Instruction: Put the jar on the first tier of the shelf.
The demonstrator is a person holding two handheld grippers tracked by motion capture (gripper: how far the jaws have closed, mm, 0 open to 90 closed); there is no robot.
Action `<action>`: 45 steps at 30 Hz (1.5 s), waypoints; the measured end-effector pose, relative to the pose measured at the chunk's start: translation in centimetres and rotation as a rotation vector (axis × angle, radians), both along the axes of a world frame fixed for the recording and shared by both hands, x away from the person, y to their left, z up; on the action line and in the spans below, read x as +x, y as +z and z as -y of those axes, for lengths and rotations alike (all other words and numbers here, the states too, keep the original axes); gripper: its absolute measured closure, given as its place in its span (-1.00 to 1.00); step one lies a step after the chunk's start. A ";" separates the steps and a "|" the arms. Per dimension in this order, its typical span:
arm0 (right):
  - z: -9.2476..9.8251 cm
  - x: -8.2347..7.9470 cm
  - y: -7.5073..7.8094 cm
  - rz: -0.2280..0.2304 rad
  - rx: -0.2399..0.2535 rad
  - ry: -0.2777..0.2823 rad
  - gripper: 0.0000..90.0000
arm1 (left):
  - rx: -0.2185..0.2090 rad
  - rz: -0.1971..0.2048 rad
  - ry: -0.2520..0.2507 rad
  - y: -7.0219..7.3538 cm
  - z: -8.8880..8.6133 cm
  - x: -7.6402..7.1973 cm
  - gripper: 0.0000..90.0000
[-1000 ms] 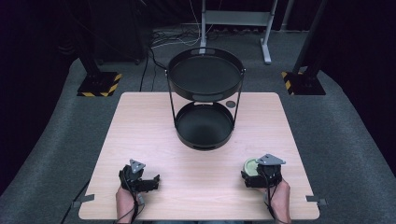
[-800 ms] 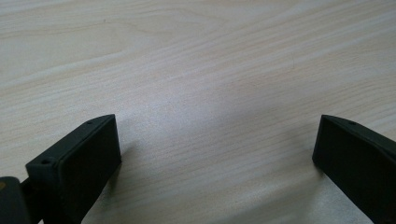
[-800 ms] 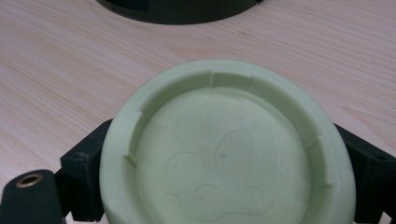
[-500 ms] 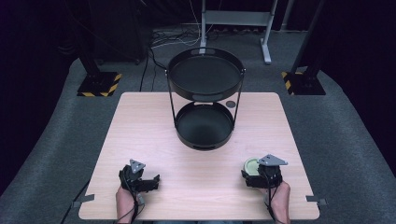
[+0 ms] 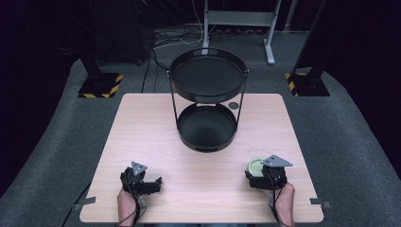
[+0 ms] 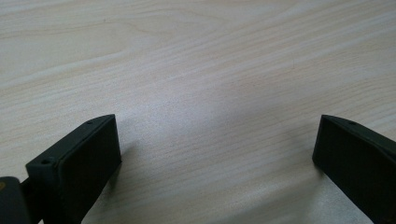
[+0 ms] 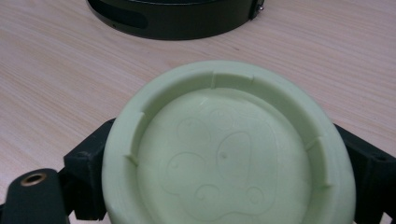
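Desk scene: my right tongs clamp a light, rigid, slippery green lid at its rim; left tongs spread apart.

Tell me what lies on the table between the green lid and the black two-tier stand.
Nothing: in the high view, bare wood separates the green lid in the right gripper from the stand.

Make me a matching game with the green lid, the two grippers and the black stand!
Things:
1. green lid
2. left gripper
3. right gripper
4. two-tier black stand

States:
A. jaws wide apart over bare wood
B. stands at the middle of the table
C. pale, round, with a paw print
D. jaws on either side of the lid

Pairs: 1-C, 2-A, 3-D, 4-B
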State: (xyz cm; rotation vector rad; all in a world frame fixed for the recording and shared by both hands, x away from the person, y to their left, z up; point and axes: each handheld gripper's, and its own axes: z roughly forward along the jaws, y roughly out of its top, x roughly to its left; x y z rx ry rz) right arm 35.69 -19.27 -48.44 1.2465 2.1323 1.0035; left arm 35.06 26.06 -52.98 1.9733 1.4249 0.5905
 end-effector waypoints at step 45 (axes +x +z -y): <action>-1.9 1.7 2.5 0.037 0.006 0.047 -0.76 | 0.000 0.001 0.000 0.0 0.0 0.0 -0.99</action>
